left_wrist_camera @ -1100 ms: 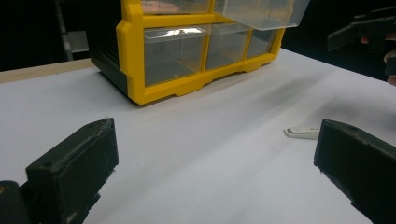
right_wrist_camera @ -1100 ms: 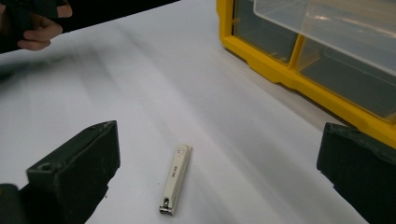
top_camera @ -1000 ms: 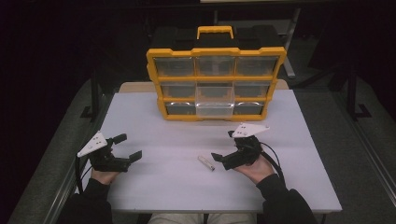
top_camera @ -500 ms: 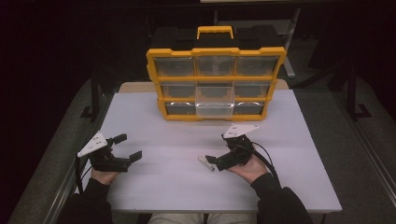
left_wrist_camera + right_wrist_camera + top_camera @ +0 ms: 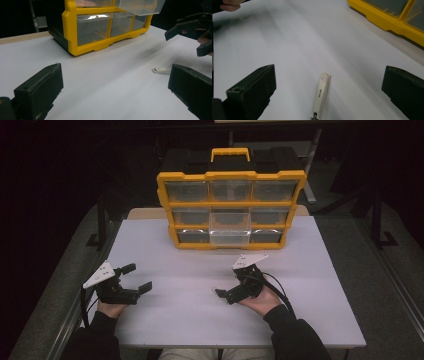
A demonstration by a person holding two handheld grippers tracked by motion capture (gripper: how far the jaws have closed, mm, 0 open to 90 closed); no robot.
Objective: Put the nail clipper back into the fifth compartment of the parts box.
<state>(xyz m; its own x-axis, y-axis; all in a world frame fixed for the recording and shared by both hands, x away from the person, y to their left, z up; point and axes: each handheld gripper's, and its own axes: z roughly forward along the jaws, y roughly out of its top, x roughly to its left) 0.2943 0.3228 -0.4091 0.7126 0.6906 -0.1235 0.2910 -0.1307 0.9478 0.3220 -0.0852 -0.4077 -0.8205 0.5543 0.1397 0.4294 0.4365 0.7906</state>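
The right claw (image 5: 223, 294) is wide open over a small white stick (image 5: 320, 98) lying flat on the white desk (image 5: 190, 320). The left claw (image 5: 138, 279) is wide open too. A yellow drawer box (image 5: 231, 209) stands at the desk's far side. The room around is dark.

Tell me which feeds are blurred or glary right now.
High view: dim, dark surroundings, table evenly lit. Left gripper view: sharp, glare on the organizer drawer fronts. Right gripper view: far tabletop streaked with blur, white stick between the jaws sharp.
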